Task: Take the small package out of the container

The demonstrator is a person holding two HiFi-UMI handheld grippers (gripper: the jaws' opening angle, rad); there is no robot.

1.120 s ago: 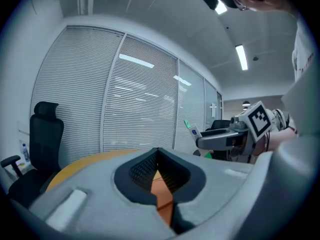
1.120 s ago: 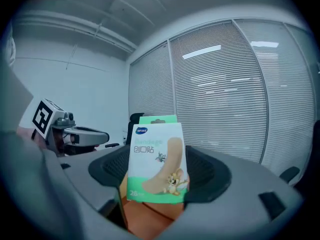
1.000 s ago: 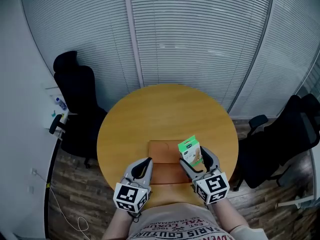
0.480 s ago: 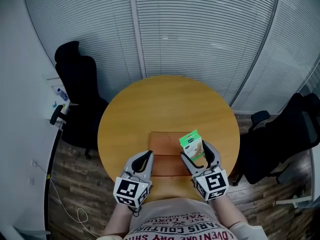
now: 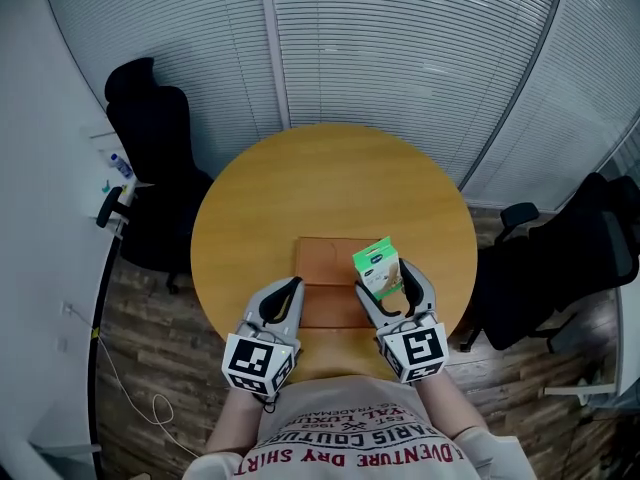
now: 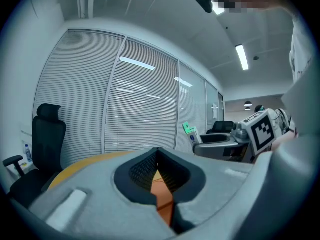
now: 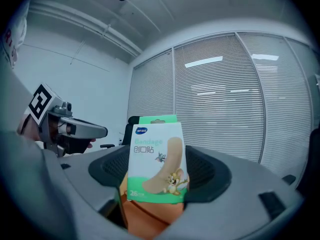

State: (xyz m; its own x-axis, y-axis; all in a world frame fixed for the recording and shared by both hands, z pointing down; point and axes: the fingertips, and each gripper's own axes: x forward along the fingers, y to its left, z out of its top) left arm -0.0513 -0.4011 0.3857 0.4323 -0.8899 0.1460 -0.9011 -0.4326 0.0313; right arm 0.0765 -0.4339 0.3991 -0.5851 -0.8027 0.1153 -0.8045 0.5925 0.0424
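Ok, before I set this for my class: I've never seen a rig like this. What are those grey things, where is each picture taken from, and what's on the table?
There is no robot here: a person holds a two-jaw gripper in each hand. The top-down picture comes from a camera on the person's head. The other two come from cameras riding on each gripper, looking along its jaws. On the round table lies a flat brown container. The right gripper is clamped on a small green-and-white bandage package, held upright over the container's right side. The left gripper has its jaws together at the container's left edge; whether it pinches that edge, I cannot tell.
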